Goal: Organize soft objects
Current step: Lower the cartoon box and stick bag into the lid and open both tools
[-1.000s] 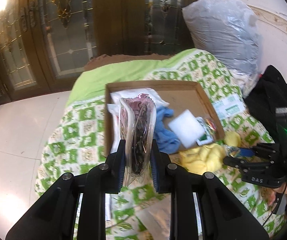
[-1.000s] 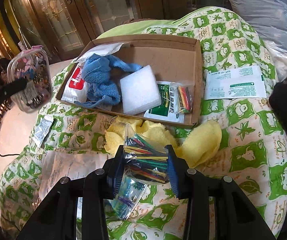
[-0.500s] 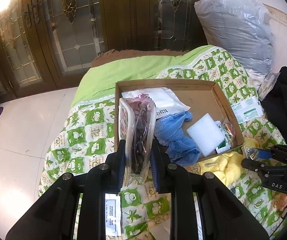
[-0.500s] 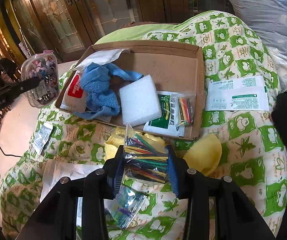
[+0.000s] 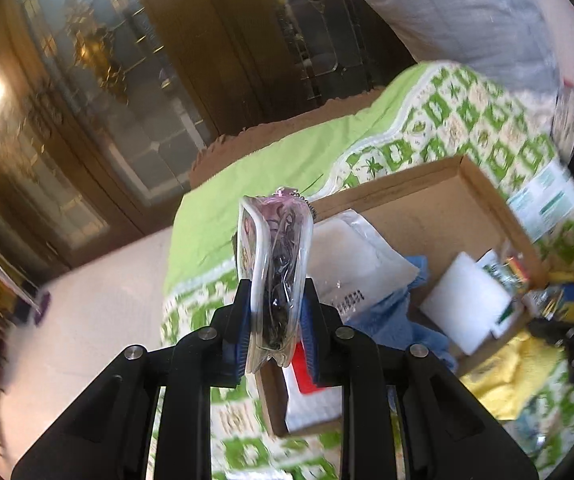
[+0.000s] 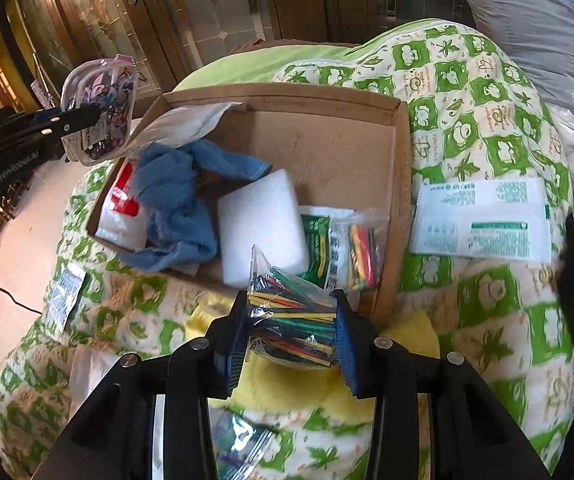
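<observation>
The left gripper (image 5: pixel 275 316) is clamped on a clear plastic zip pouch with a pink top and dark tangled contents (image 5: pixel 277 264), its blue pads pressing both flat sides so the pouch stands upright between them; in the right wrist view the same pouch (image 6: pixel 99 114) hangs in the air at the left, beyond the near-left corner of a shallow brown cardboard box (image 6: pixel 401 184) that lies on a green-and-cream patterned quilt (image 6: pixel 483 120). The right gripper (image 6: pixel 292 332) grips a small clear bag of multicoloured thin sticks (image 6: pixel 291 320), held just above a crumpled yellow cloth (image 6: pixel 287 384) that rests on the quilt in front of the box's near wall. Inside the box lie a rumpled blue towel (image 6: pixel 175 200), a white foam block (image 6: pixel 263 220) beside it, a white packet with a red patch (image 6: pixel 121 204) at the left end, a white-and-green printed sachet (image 6: pixel 319 240) and another small clear bag of coloured sticks (image 6: pixel 363 248) at the right end, with a white plastic bag (image 6: pixel 191 120) draped over the far-left corner. On the quilt to the right of the box lies a flat white-and-green printed packet (image 6: pixel 483 220); a small printed sachet (image 6: pixel 65 292) lies to the left, and another clear bag (image 6: pixel 239 440) sits under the right gripper's frame. The left wrist view is blurred
</observation>
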{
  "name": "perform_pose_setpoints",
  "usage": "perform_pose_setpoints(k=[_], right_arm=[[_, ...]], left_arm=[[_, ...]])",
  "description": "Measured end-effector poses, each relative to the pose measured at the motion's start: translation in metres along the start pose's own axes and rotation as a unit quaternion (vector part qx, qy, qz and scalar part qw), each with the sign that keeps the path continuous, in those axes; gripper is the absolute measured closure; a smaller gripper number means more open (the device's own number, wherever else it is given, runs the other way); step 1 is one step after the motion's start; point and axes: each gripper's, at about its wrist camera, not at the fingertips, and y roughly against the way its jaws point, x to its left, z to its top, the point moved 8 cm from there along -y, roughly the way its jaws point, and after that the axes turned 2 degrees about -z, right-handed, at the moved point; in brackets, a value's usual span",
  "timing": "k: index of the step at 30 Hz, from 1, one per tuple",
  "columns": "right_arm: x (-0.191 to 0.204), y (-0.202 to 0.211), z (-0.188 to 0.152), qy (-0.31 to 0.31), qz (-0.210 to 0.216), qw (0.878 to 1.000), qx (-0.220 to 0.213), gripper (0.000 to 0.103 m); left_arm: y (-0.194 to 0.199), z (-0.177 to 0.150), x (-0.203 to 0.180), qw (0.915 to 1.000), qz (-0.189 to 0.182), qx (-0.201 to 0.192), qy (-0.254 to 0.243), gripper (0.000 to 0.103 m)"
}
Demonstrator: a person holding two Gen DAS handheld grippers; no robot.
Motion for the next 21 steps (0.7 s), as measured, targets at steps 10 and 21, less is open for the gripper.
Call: perform_pose_setpoints(k=[10,21], right_arm=[[-0.011,-0.036,0.048,0.008,-0.02,1.0,0.004,0.065],[-0.016,-0.082,0.078,0.019,-0.054,0.998,0.011,0.064]], left_arm=[[-0.039,-0.014,-0.035,0.9904,0.063,0.014,-0.122,0.081],[-0.034,-0.019,-0.041,0.9892,0.066,-0.004,-0.131,0.073]])
